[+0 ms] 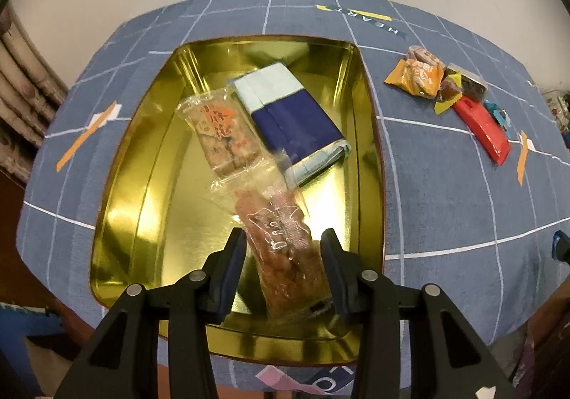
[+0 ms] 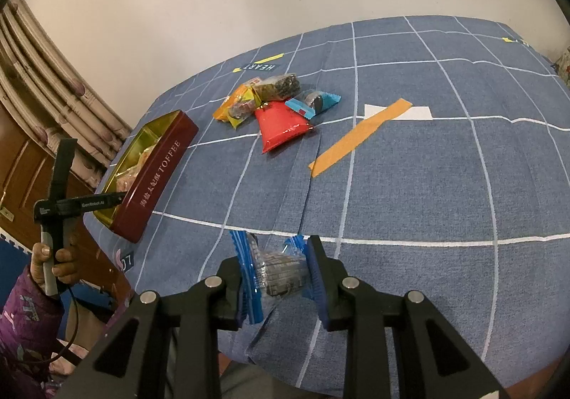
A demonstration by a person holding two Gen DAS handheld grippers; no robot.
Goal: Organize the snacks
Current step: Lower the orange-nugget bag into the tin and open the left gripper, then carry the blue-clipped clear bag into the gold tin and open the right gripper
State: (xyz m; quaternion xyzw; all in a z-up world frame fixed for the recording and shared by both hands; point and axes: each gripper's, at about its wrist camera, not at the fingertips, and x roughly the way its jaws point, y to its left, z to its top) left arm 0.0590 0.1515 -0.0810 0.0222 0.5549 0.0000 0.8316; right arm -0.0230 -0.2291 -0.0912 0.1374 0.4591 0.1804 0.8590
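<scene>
A gold-lined tin (image 1: pixel 367 149) with dark red outer walls (image 2: pixel 156 178) sits on the blue checked tablecloth. Inside it lie a navy and pale blue pack (image 1: pixel 295 117) and a clear packet with orange print (image 1: pixel 221 135). My left gripper (image 1: pixel 283 256) points down over the tin's near end, shut on a clear packet of reddish-brown snack (image 1: pixel 285 249) that slants above the tin floor. To the tin's right, my right gripper (image 2: pixel 276 263) is held low over the cloth near the table's front edge. It is shut on a small blue-edged packet with a dark snack (image 2: pixel 281 274).
A loose pile of snacks lies on the cloth right of the tin: an orange packet (image 2: pixel 231 105), a dark one (image 2: pixel 278 87), a blue one (image 2: pixel 317 101) and a red one (image 2: pixel 281 124). A person's hand (image 2: pixel 53 256) holds the left gripper. A curtain hangs at the left.
</scene>
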